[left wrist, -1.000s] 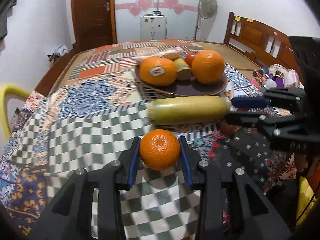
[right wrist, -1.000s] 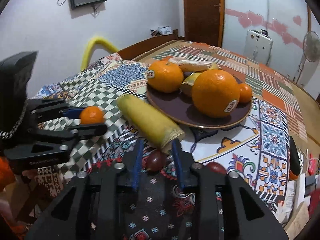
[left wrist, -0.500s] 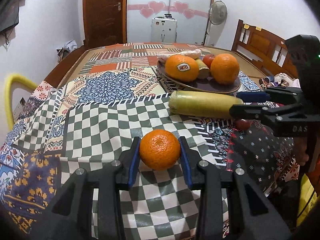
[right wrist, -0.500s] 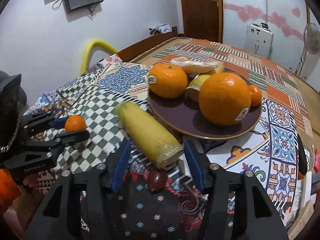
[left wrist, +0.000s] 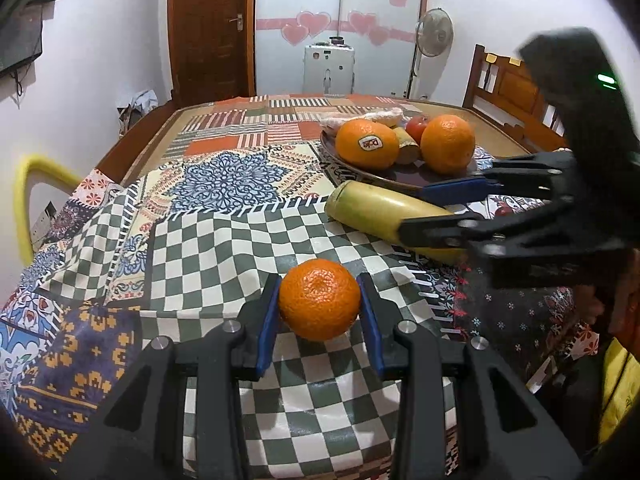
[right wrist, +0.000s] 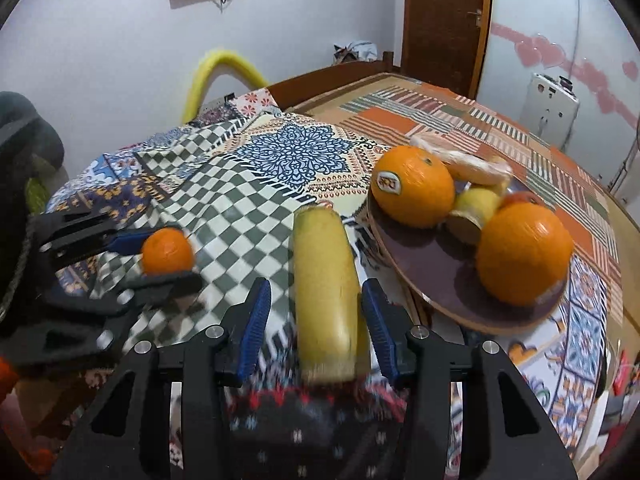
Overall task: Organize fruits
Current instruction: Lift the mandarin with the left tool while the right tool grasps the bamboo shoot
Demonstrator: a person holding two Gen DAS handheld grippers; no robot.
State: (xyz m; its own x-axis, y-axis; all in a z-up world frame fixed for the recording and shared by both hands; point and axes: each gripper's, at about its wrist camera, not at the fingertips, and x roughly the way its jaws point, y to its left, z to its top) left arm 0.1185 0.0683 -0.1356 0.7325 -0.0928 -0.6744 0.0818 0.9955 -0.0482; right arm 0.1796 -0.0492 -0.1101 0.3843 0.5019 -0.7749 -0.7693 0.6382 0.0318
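My left gripper [left wrist: 320, 312] is shut on a small mandarin [left wrist: 319, 305] and holds it over the green checked part of the cloth; it also shows in the right wrist view [right wrist: 167, 250]. My right gripper [right wrist: 316, 326] is open, its fingers on either side of the near end of a long yellow-green fruit [right wrist: 326, 288], which lies on the cloth beside the brown plate [right wrist: 436, 276]. The plate holds two large oranges [right wrist: 413, 191] [right wrist: 524, 252] and smaller fruit. In the left wrist view the right gripper [left wrist: 448, 212] reaches over the long fruit [left wrist: 384, 212].
A patchwork cloth [left wrist: 224, 180] covers the table. A yellow chair back [left wrist: 36, 184] stands at the left edge, and a wooden chair [left wrist: 504, 92] at the far right. A white appliance [left wrist: 329, 69] and a fan [left wrist: 434, 34] stand behind the table.
My right gripper opened, left the small dark fruit and moved up to straddle the long yellow-green fruit. My left gripper drew back from the plate, still holding the mandarin.
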